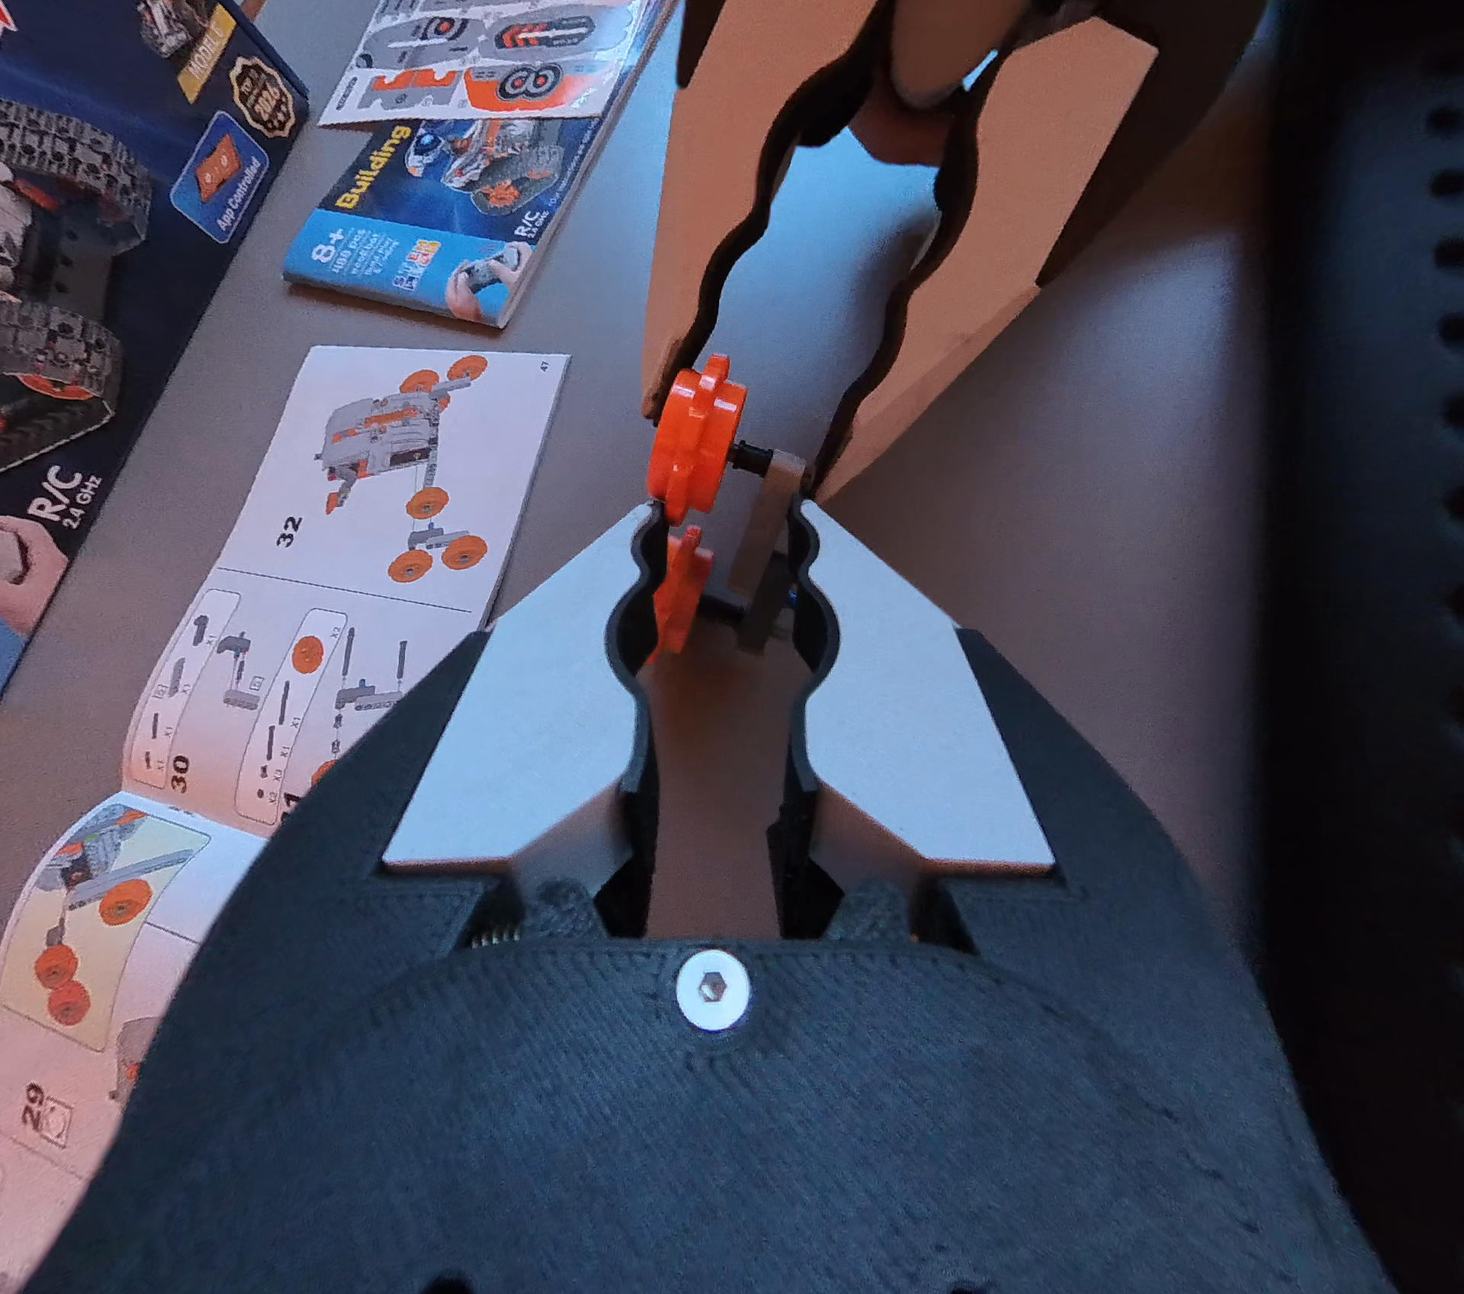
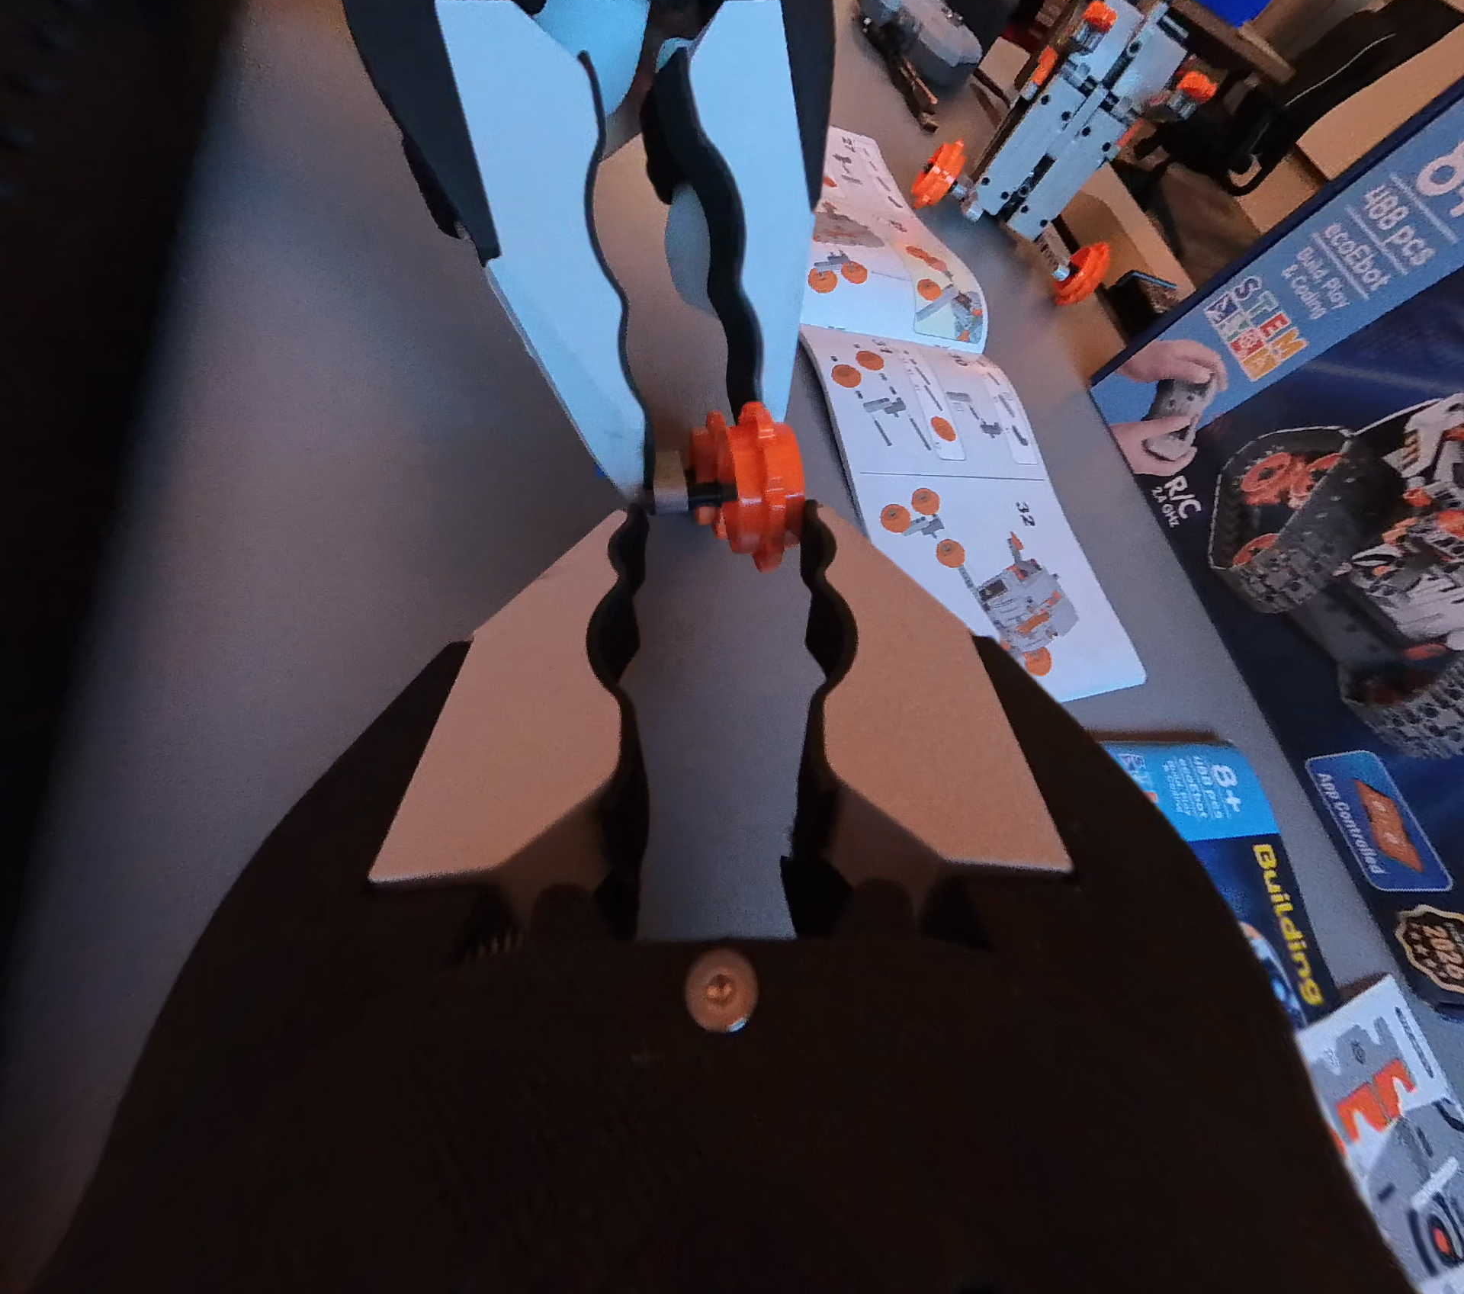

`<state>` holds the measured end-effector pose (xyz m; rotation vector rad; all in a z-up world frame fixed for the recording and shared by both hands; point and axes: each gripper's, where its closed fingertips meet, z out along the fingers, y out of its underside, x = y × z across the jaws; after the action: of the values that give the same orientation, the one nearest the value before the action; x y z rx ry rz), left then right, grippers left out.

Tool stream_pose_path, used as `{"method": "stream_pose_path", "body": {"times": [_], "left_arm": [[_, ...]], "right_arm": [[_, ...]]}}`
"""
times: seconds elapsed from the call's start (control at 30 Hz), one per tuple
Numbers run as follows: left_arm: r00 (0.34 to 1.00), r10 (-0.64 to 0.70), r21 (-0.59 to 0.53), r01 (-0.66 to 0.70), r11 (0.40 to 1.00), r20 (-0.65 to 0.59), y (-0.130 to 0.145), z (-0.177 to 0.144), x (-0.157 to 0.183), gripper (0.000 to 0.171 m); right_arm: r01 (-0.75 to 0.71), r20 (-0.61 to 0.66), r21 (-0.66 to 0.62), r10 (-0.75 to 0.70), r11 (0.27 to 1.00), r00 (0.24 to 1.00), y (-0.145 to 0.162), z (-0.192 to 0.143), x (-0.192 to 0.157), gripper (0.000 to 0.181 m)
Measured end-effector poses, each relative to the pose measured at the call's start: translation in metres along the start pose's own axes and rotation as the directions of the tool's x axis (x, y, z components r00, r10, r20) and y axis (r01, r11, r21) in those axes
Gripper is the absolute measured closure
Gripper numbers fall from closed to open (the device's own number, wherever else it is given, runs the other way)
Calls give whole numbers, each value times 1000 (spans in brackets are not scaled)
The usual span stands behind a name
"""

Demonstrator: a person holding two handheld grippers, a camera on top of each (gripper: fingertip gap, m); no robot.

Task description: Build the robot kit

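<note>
A small brick assembly hangs between both grippers above the grey table (image 1: 1054, 464): two orange toothed wheels (image 1: 697, 440) on black axles fixed to a grey beam (image 1: 764, 527). My left gripper (image 1: 725, 515) is closed around the lower wheel (image 1: 677, 594) and the beam. My right gripper (image 1: 741, 440) comes from the opposite side, its tips against the upper wheel and the beam. In the right wrist view the right gripper (image 2: 722, 515) meets the orange wheel (image 2: 749, 479) from below, and the left gripper (image 2: 705, 456) reaches down from above.
An open instruction booklet (image 1: 396, 503) lies left of the grippers, with a closed booklet under a sticker sheet (image 1: 491, 91) and a dark blue set box (image 1: 103, 210). A part-built grey model (image 2: 1069, 147) and a grey block (image 2: 919, 28) stand farther back. The grippers are tip to tip, or close to it.
</note>
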<state>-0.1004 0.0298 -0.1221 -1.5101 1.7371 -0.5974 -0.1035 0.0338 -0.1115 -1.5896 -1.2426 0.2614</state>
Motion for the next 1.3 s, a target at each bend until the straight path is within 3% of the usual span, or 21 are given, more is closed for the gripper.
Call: {"method": "stream_pose_path", "body": {"times": [0.2, 0.23, 0.27, 0.33, 0.37, 0.5, 0.57, 0.63, 0.73, 1.07, 1.3], "left_arm": [[999, 40, 12, -41, 999, 24, -2, -1, -1, 143], [997, 57, 25, -58, 998, 44, -3, -3, -3, 136], [997, 64, 27, -65, 998, 46, -3, -3, -3, 121], [998, 51, 41, -52, 998, 20, -4, -3, 0, 126], [998, 68, 49, -67, 997, -12, -5, -3, 7, 143], [992, 127, 48, -128, 991, 30, -5, 0, 5, 142], [990, 138, 68, -140, 988, 36, -9, -1, 6, 126], [990, 138, 84, -140, 987, 22, -12, -2, 9, 122], [982, 183, 108, -187, 976, 48, -17, -5, 10, 134], [980, 193, 130, -199, 971, 55, -23, -10, 11, 136], [987, 153, 174, -161, 972, 54, -28, -16, 7, 136]], "right_arm": [[-12, 13, -5, 12, 1000, 1000, 0, -1, 0, 145], [-20, 19, 0, 20, 1000, 1000, 0, -2, 0, 146], [-15, 4, 0, 15, 1000, 1000, -1, -4, 4, 167], [1, 10, 40, -1, 999, 1000, -7, -7, 2, 168], [8, 0, 39, -8, 999, 1000, -7, -8, 3, 168], [-12, 6, 23, 12, 1000, 1000, -2, -7, 4, 167], [-30, 16, 24, 30, 999, 999, -2, -7, 5, 167], [-31, 22, 27, 31, 999, 999, -3, -8, 4, 167], [-29, 37, 40, 28, 999, 999, -5, -7, 1, 167], [-70, 50, 95, 66, 993, 997, -12, -13, 5, 168], [-144, 144, 188, 118, 972, 983, -22, -24, -1, 142]]}}
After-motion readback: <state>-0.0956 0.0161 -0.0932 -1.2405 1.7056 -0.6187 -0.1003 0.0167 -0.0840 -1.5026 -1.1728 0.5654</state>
